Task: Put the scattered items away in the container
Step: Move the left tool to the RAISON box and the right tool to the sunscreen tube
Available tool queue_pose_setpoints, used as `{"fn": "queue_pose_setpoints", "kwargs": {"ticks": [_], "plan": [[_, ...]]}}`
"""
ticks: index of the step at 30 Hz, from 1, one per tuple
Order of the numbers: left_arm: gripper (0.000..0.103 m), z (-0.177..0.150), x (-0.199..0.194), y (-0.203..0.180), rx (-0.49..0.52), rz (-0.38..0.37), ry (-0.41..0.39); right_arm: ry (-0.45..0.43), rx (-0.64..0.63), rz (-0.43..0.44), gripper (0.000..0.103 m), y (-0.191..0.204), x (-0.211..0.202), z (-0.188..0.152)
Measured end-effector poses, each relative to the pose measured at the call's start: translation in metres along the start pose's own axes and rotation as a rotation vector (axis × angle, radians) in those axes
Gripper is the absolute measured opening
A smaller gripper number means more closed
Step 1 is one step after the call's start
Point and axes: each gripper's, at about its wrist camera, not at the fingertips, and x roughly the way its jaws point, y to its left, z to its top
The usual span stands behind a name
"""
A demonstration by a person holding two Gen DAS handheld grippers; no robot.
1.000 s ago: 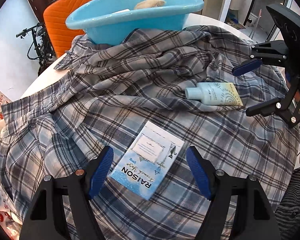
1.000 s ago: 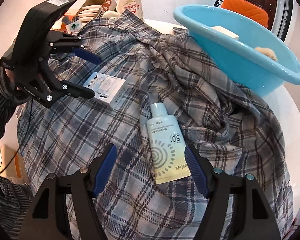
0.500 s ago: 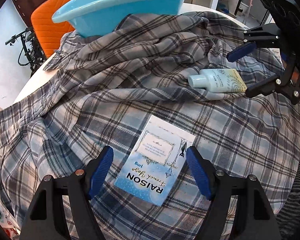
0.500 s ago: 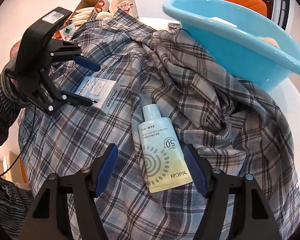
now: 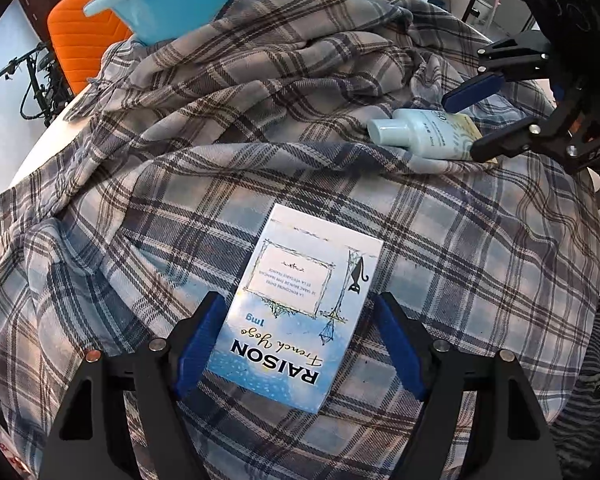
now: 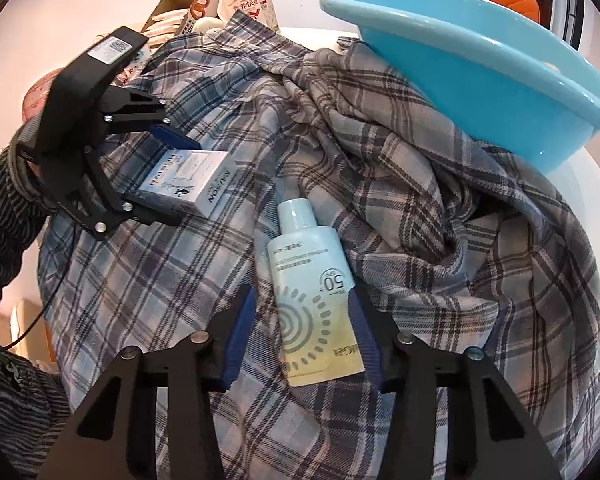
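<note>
L gripper (image 5: 296, 344) spread round blue-white RAISON box (image 5: 300, 308); R gripper (image 6: 300, 332) spread round pale sunscreen bottle (image 6: 312, 284).

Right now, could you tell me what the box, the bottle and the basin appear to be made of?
The box: printed cardboard by the look, with crisp folded edges and a slight sheen. The bottle: probably matte plastic, smooth, with a moulded cap. The basin: glossy blue plastic, showing bright highlights along its rim.
</note>
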Motion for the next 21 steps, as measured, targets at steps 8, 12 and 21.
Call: {"fn": "queue_pose_setpoints", "kwargs": {"ticks": [8,12,21], "plan": [[0.085,-0.006,0.001,-0.009,0.010,0.038,-0.020,-0.008,-0.033,-0.038,0.042,0.000,0.008,0.005],[0.085,-0.006,0.000,-0.009,0.001,0.043,-0.025,-0.011,-0.052,-0.045,0.042,0.002,0.010,0.007],[0.085,-0.008,0.001,-0.011,-0.028,0.053,-0.029,-0.013,-0.052,-0.025,0.046,-0.001,0.014,0.006]]}}
